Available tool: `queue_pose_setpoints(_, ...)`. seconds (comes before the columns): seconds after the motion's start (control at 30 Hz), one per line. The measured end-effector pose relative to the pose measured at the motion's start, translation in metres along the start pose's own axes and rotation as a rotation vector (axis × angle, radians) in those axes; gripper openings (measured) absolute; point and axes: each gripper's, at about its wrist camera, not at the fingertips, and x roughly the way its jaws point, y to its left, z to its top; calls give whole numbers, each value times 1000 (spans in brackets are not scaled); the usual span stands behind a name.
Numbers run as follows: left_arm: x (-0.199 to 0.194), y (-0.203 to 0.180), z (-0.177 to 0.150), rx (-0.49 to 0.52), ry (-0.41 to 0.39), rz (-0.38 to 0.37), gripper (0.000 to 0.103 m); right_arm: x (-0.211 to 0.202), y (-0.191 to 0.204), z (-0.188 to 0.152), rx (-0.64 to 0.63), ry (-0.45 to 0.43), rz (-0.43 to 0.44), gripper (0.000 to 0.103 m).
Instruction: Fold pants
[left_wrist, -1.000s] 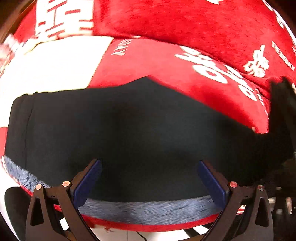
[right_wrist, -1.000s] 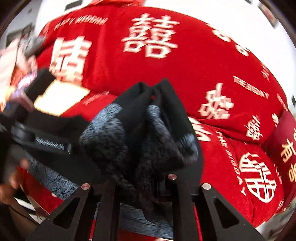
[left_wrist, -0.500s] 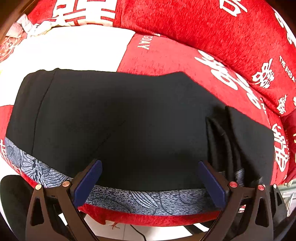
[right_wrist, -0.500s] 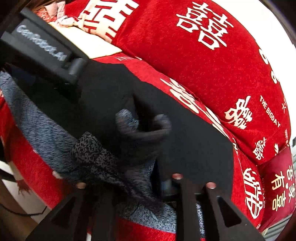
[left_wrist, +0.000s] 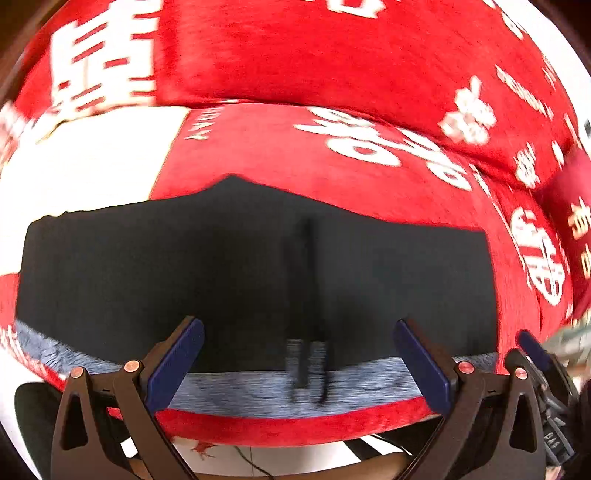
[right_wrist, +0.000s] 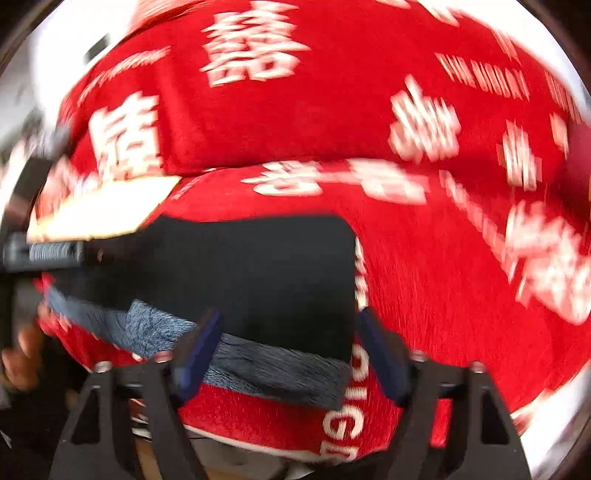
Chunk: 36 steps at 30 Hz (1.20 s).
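While the right gripper (right_wrist: 288, 350) opens empty, the pants (left_wrist: 255, 273) are stretched along the sofa's (left_wrist: 295, 424) front edge beneath both, the left gripper (left_wrist: 299, 362) spread wide and bare.

A red sofa (left_wrist: 332, 155) printed with white characters is filling the upper frame. Black pants (left_wrist: 240, 277), folded flat, are lying on its seat at centre, their grey patterned waistband (left_wrist: 240, 391) running along the lower front edge.

Clearance: my left gripper (left_wrist: 299, 363) hangs over flat pants (left_wrist: 229, 280), nothing between its fingers. Red cushion back (left_wrist: 332, 55) walls the far side; my right gripper (right_wrist: 288, 354), jaws opening, seems unobstructed.
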Motion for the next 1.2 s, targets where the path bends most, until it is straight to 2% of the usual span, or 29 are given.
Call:
queue_pose_setpoints(0.03, 4, -7, -1, 10, 9, -10, 103, 0, -9, -5, 50, -1, 80, 66)
queue_pose_setpoints(0.13, 21, -20, -7, 33, 47, -10, 103, 11, -8, -15, 52, 30, 182, 65)
queue_pose_setpoints(0.17, 29, -22, -8, 38, 65, 6, 103, 17, -5, -18, 39, 47, 174, 65)
queue_pose_setpoints(0.23, 48, -20, -13, 43, 115, 45, 103, 39, -3, -27, 32, 121, 92, 62)
queue_pose_setpoints(0.3, 61, -14, -17, 39, 150, 57, 103, 45, -5, -30, 54, 119, 103, 62)
queue_pose_setpoints(0.4, 60, -16, -17, 53, 128, 59, 103, 39, -5, -23, 42, 146, 112, 61)
queue_pose_setpoints(0.57, 61, -19, -20, 54, 102, 80, 103, 31, 1, 27, -26, 71, 45, 61)
queue_pose_setpoints(0.67, 62, -19, -19, 53, 106, 75, 103, 67, 7, 58, -37, 128, 71, 61)
queue_pose_setpoints(0.73, 63, -17, -19, 55, 105, 73, 103, 101, 12, 70, -75, 189, 11, 61)
queue_pose_setpoints(0.8, 64, -17, -18, 55, 104, 72, 103, 118, 13, 71, -112, 215, -11, 64)
queue_pose_setpoints(0.87, 64, -17, -17, 58, 103, 68, 103, 119, 21, 75, -165, 220, -22, 69)
queue_pose_setpoints(0.93, 62, -15, -19, 61, 100, 65, 103, 113, 25, 79, -176, 241, -39, 69)
queue_pose_setpoints(1.07, 62, -17, -21, 63, 88, 76, 103, 92, 17, 94, -117, 151, -27, 69)
queue_pose_setpoints(1.13, 62, -16, -21, 62, 92, 68, 103, 108, 11, 98, -82, 198, -43, 69)
queue_pose_setpoints(1.2, 61, -14, -21, 62, 96, 58, 103, 133, 9, 94, -109, 266, -68, 69)
